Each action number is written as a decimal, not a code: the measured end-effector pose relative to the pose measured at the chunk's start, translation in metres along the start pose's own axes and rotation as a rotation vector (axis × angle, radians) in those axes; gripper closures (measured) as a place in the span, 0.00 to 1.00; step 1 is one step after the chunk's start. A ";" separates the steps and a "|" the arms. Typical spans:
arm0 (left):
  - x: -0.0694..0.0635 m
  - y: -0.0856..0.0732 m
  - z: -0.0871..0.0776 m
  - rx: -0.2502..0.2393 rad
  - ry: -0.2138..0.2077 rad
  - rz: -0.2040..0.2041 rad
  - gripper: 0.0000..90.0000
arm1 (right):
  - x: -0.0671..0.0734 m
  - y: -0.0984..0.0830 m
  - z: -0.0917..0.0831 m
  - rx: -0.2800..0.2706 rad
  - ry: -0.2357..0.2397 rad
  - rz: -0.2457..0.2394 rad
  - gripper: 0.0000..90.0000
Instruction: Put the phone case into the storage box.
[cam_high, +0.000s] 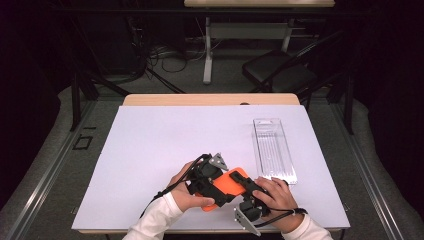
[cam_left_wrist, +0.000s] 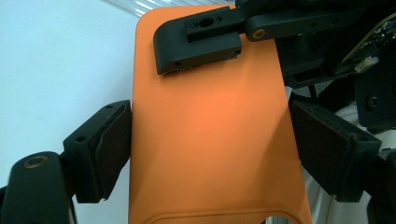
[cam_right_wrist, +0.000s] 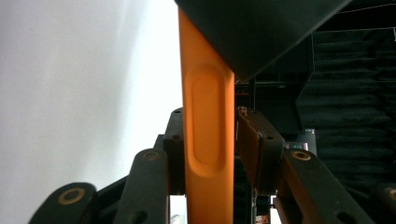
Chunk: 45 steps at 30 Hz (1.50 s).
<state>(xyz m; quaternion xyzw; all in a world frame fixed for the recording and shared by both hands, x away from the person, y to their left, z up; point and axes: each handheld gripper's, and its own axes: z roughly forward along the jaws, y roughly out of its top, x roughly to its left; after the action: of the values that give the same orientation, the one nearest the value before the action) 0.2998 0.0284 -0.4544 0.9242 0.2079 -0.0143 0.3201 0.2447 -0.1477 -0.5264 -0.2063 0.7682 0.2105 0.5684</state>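
An orange phone case (cam_high: 232, 185) is held a little above the white sheet (cam_high: 165, 145), near the table's front edge. My left gripper (cam_high: 221, 192) is shut across its width; in the left gripper view each pad (cam_left_wrist: 114, 140) presses one long side of the case (cam_left_wrist: 210, 154). My right gripper (cam_high: 250, 186) comes in from the right and takes the case's end. One of its fingers (cam_left_wrist: 201, 42) lies flat on the case's back. In the right gripper view the case's thin edge (cam_right_wrist: 208, 116) stands upright between the jaws of my right gripper (cam_right_wrist: 208, 140), which sit against both faces.
A clear, ribbed plastic tray (cam_high: 274, 150) lies lengthwise on the sheet, just beyond the right hand. The wooden table edge (cam_high: 210, 99) runs along the back. A black chair (cam_high: 280, 70) and cables stand on the floor behind.
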 end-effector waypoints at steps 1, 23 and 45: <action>0.000 0.000 0.000 0.000 -0.001 -0.001 0.17 | 0.000 0.000 0.000 0.002 -0.001 0.000 0.74; 0.000 0.000 0.001 -0.010 -0.020 -0.024 0.17 | 0.002 -0.001 0.001 -0.002 -0.024 -0.019 0.83; 0.003 -0.001 0.002 -0.019 -0.052 -0.053 0.17 | 0.003 -0.002 0.000 -0.006 -0.046 -0.043 0.95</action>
<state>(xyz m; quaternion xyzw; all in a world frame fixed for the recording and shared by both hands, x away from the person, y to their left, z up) 0.3025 0.0291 -0.4573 0.9145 0.2242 -0.0448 0.3338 0.2449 -0.1495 -0.5297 -0.2193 0.7496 0.2051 0.5898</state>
